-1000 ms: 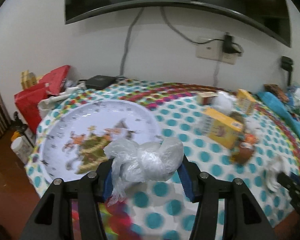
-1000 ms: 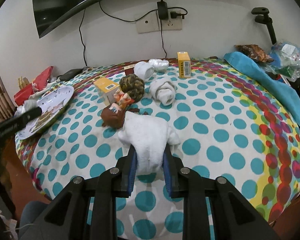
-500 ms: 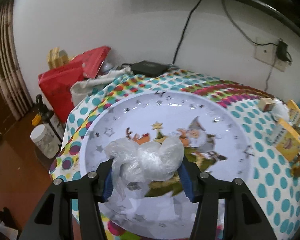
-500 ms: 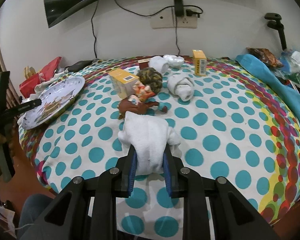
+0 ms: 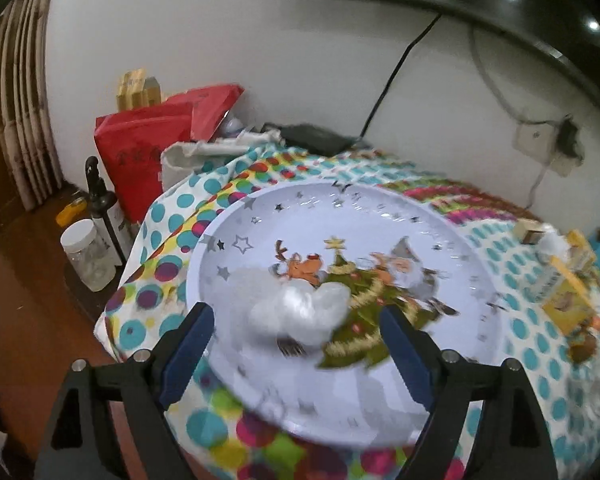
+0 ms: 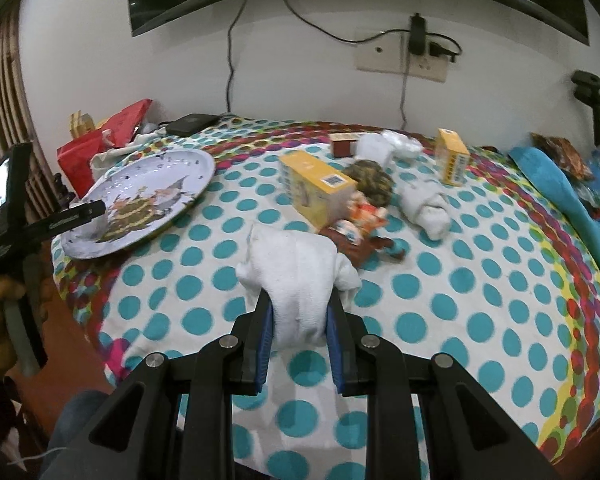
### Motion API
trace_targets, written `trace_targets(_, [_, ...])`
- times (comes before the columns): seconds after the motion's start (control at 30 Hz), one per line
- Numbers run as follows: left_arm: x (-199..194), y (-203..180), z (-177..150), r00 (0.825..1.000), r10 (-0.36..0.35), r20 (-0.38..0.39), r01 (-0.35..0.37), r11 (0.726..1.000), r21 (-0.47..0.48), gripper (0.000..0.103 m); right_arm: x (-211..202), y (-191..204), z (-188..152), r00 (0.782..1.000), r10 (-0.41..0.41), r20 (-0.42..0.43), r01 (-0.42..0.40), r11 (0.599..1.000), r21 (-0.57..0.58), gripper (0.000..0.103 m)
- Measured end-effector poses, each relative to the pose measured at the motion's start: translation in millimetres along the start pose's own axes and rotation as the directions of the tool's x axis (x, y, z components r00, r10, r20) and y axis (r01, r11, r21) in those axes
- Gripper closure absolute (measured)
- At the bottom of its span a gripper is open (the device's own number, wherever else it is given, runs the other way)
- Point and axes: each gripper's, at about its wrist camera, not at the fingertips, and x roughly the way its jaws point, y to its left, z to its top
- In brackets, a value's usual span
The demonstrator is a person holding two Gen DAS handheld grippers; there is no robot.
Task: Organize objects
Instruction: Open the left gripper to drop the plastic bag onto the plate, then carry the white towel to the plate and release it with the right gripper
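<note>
- Left gripper [image 5: 296, 340] has just been opening its jaws, and the crumpled plastic bag [image 5: 300, 312] sits between them with clear gaps to both blue pads, so nothing's pinching it anymore.
- That bag is blurry, so I can't really say whether it's resting on the Christmas plate [image 5: 440, 240] or dropping onto it, but it's over the near-left part of the plate either way.
- The plate sits at the left edge of the surface, in the near-left corner.
- Right gripper [image 6: 300, 320] has its jaws clamped on the white rolled towel [image 6: 296, 272], long axis pointing straight away from the jaws, over the near-middle of the dotted tablecloth [image 6: 480, 300].
- Key bit: in the right wrist view the plate [image 6: 172, 164] lies up and to the left of the towel, so I'd guess the right hand swings left next.
</note>
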Motion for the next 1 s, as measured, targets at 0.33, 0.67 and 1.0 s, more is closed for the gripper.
trace_targets(0.33, [-38.6,12.5,-18.2,0.995,-0.086,-0.046,0.081,0.993,-0.088,0.016,10.9,43.6,16.6,0.999,0.032,0.01,-0.032,0.998,-0.054,0.081])
trace_targets(0.67, [-43.3,20.3,-21.9,0.999,0.004,-0.055,-0.008,0.996,-0.086,0.016,28.8,112.3,59.1,0.995,0.094,0.034,-0.087,0.983,-0.164,0.081])
trace_targets(1.0, [-37.4,17.9,-21.9,0.999,-0.007,-0.054,0.003,0.997,-0.072,0.016,83.0,173.8,81.7,0.99,0.131,-0.042,-0.138,0.965,-0.223,0.081])
